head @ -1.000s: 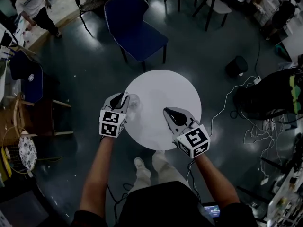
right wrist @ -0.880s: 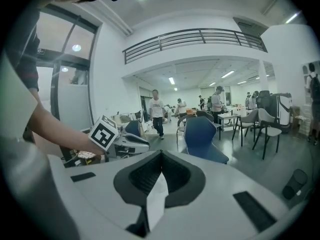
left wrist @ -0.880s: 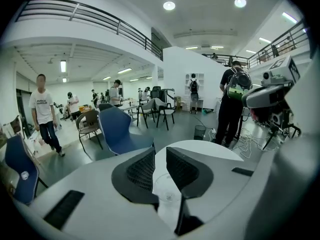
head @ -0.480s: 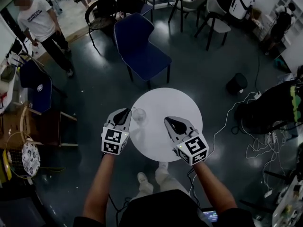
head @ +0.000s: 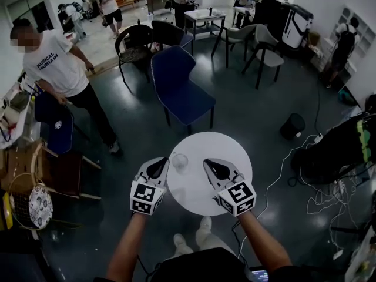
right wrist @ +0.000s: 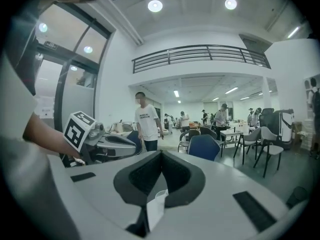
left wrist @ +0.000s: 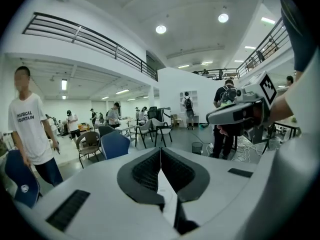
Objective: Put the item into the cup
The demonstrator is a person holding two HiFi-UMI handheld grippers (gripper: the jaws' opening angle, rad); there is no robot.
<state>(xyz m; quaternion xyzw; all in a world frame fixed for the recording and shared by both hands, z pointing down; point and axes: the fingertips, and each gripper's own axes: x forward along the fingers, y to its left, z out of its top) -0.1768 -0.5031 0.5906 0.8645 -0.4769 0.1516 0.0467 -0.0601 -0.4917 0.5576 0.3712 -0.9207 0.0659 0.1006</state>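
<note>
I hold both claws low over a round white table (head: 232, 148), marker cubes toward me and tips pointing away. My left claw (head: 160, 164) sits over the table's left edge. Its jaws are pressed together: in the left gripper view the two dark pads meet in one thin line at the tip, with nothing gripped between them. Only a pale wedge of the surface below shows lower down, where the pads curve apart. The cup (head: 180, 161), clear and upright, stands on the table just beside that left tip. It lies between my two claws and nearer the left one; it looks apart from the claw, though from the head view I cannot be sure it is not touching. My right claw (head: 212, 164) hangs over the middle of the table, near the cup but clear of it. Its pads also meet at the tip. In the right gripper view a small pale shape with a curved edge shows in the gap below the closed tips, and I cannot tell what it is. I cannot pick out the item for the cup in any view. Beyond the table a blue chair (head: 179, 90) stands on the dark floor. A person (head: 61, 69) in a white T-shirt stands well off to my left, and both gripper views show that person too.
</note>
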